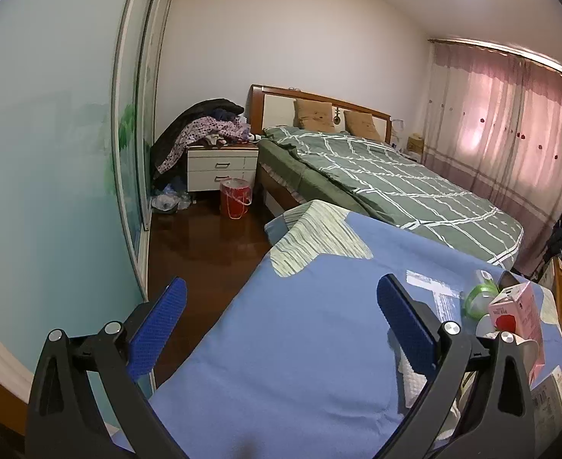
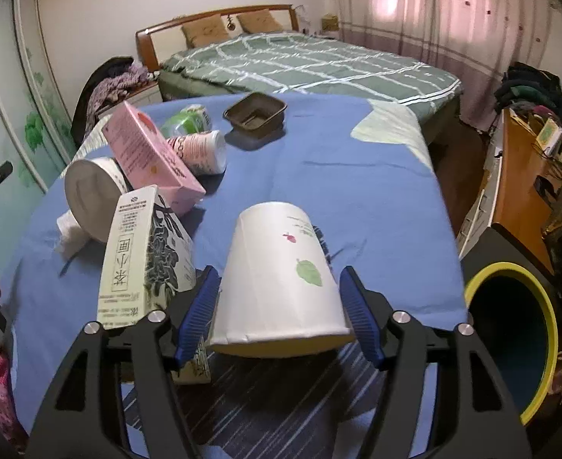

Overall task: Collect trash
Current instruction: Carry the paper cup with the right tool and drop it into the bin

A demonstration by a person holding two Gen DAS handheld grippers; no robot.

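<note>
A white paper cup (image 2: 277, 267) with a green leaf print lies on its side on the blue cloth of the table (image 2: 338, 176), mouth toward the camera. My right gripper (image 2: 280, 273) straddles it, blue pads right beside its flanks; the cup looks unsqueezed. To the left lie a tea box (image 2: 143, 260), a pink carton (image 2: 147, 157), a white can (image 2: 90, 195), a pink-patterned cup (image 2: 200, 149), a green-banded jar (image 2: 189, 118) and a brown tray (image 2: 256, 113). My left gripper (image 1: 281, 283) hangs open and empty over the table's left edge, with the pink carton (image 1: 514, 313) to its right.
A yellow-rimmed dark bin (image 2: 510, 344) stands on the floor at the table's right. A bed (image 1: 395, 183) with green bedding lies beyond the table. A red bucket (image 1: 235, 199) sits by a nightstand (image 1: 220, 168). A cluttered wooden desk (image 2: 518, 176) stands at the right.
</note>
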